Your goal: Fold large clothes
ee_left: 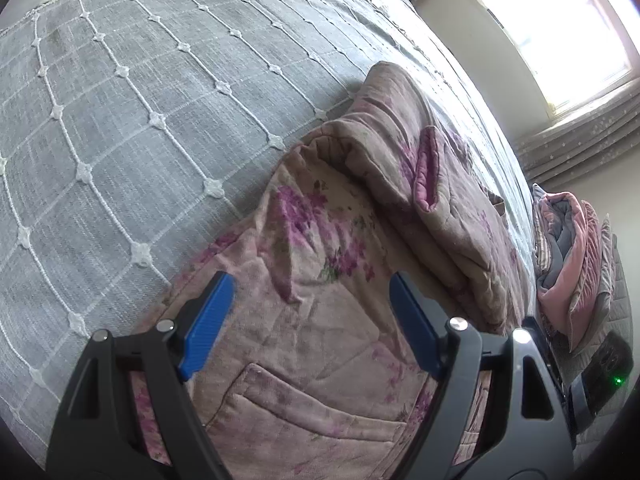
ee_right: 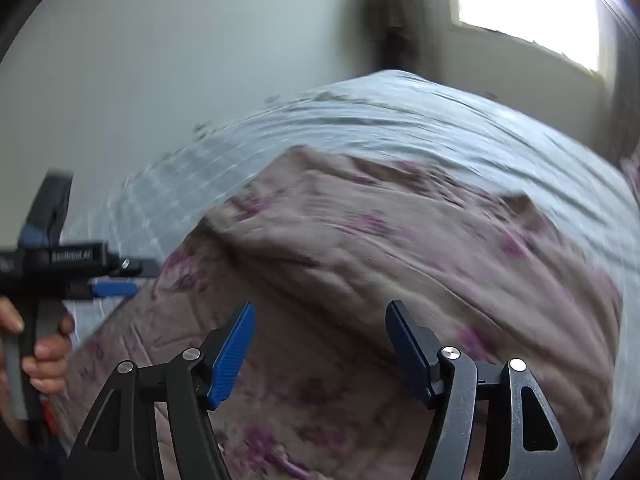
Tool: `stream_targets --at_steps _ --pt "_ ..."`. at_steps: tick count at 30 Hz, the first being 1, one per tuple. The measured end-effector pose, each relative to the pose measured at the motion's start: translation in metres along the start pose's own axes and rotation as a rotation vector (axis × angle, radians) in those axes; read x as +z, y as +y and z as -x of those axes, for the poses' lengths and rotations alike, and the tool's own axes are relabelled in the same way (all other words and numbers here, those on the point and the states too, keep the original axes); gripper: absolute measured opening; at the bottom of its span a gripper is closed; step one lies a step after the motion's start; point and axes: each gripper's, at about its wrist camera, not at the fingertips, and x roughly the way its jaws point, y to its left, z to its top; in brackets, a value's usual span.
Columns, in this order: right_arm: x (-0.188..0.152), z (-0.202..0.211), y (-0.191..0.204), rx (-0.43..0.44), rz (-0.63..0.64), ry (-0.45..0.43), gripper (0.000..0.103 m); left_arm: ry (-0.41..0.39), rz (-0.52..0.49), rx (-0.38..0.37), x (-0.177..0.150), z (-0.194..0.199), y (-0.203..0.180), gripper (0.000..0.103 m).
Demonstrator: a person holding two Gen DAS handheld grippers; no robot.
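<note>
A large quilted garment, beige-pink with purple flowers, lies on the bed. Its far part is folded over into a thick roll, and a patch pocket shows near me. My left gripper hovers just over the near part, jaws wide apart with no cloth pinched between the blue pads. In the blurred right wrist view the same garment spreads out below my right gripper, which is open with nothing between its pads. The left gripper's blue finger shows at the garment's left edge, held by a hand.
The bed has a grey cover with a white knotted lattice. A heap of pink and grey clothes lies at the right, beside a black device with a green light. A bright window is beyond the bed.
</note>
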Motion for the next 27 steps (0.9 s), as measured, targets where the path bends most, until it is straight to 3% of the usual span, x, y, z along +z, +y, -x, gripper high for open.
stream_targets --at_steps 4,7,10,14,17,20,23,27 --pt "-0.031 0.042 -0.113 -0.052 -0.429 -0.065 0.069 0.003 -0.001 -0.005 0.000 0.000 -0.001 0.081" --pt "-0.066 0.068 -0.177 -0.043 -0.669 -0.108 0.069 0.001 -0.012 0.003 -0.002 -0.001 -0.004 0.081" --pt "-0.085 0.068 -0.200 -0.021 -0.745 -0.075 0.069 -0.004 -0.022 0.009 -0.004 -0.002 -0.008 0.081" --pt "-0.082 0.046 -0.209 -0.013 -0.794 -0.030 0.069 -0.015 -0.055 0.033 -0.007 -0.003 -0.014 0.081" --pt "-0.066 0.039 -0.222 -0.093 -0.781 -0.069 0.068 -0.014 -0.073 0.047 -0.008 -0.005 -0.016 0.081" --pt "-0.069 0.044 -0.252 -0.078 -0.933 -0.137 0.063 -0.012 -0.080 0.052 -0.008 -0.006 -0.017 0.081" --pt "-0.081 0.051 -0.270 -0.133 -1.007 -0.179 0.053 -0.013 -0.080 0.049 -0.007 -0.006 -0.016 0.081" --pt "-0.076 0.041 -0.243 -0.182 -0.877 -0.099 0.054 -0.009 -0.085 0.049 -0.006 -0.008 -0.017 0.081"
